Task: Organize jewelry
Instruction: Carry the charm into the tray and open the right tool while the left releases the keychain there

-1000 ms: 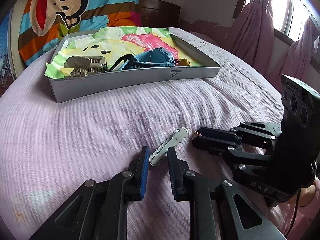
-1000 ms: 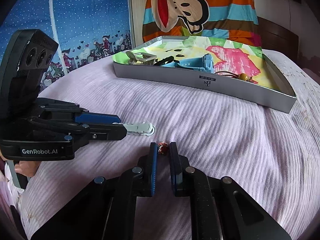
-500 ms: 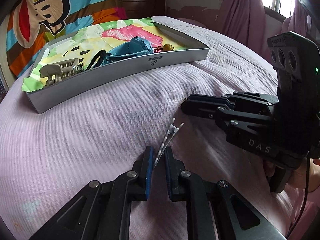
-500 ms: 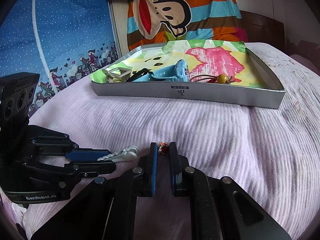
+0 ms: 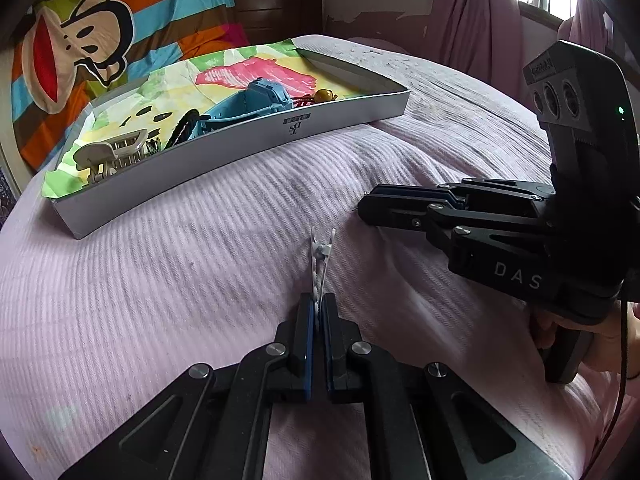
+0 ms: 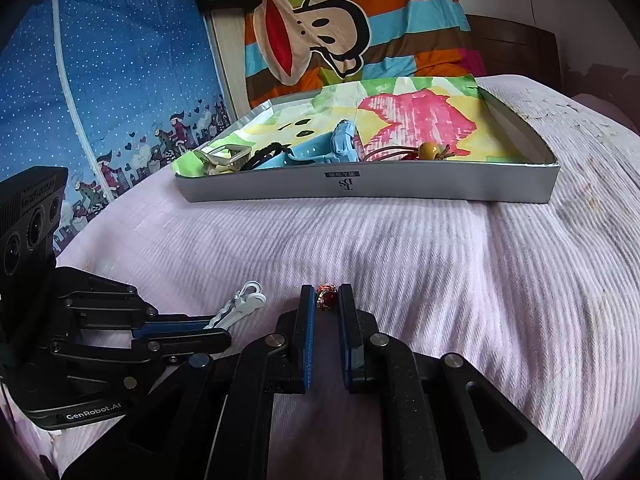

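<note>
left hand-held gripper [image 5: 318, 316]: fingers pressed together on the near end of a white hair clip [image 5: 319, 264], above the pink bedspread [image 5: 160, 272].
right hand-held gripper [image 6: 327, 304]: fingers drawn in on a small red bead ornament [image 6: 326, 297], pinched right at the tips – a narrow gap shows behind it.
clip axis: its long axis runs straight out from the left fingers, free end pointing away toward the tray [image 5: 240, 148]; in the left view it is seen edge-on, its two thin prongs splayed at the far tip. in the right view it lies nearly flat, angled up-right.
tray: open grey box on the bed, well apart from both grippers; it holds a beige claw clip [image 5: 112, 154], a blue watch [image 5: 248, 104], a black band and a yellow bead on cord [image 6: 428, 150].
progress: both pieces look held and not yet in the tray.
risk, clip: only its end is clamped, so i judge it could pivot or slip if swung fast.
risk, bead: it is tiny and sits at the very fingertips – a slight loosening could drop it into the bedspread's ribs, where it would be hard to find.
risk, grippers: they sit near each other, so crossing paths could knock one piece loose.
</note>
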A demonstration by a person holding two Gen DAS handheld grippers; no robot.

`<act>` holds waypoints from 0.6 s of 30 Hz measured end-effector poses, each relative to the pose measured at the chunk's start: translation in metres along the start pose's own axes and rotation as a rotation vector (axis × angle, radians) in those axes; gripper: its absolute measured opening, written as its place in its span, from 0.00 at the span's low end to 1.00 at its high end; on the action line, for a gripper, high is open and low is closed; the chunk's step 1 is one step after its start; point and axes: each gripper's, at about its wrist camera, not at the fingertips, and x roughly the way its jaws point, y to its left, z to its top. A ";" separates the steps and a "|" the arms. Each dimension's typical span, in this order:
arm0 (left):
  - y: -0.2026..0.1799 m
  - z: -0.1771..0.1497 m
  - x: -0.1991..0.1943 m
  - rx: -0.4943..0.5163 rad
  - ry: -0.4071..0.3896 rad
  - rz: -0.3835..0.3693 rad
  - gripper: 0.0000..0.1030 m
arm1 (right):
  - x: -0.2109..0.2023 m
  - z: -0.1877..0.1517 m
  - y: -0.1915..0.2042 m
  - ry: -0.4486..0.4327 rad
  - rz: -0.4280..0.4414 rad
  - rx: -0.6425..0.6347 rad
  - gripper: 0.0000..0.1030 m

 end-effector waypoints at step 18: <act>0.008 0.001 -0.016 -0.045 -0.065 0.000 0.04 | -0.014 -0.002 0.001 -0.073 -0.019 -0.005 0.10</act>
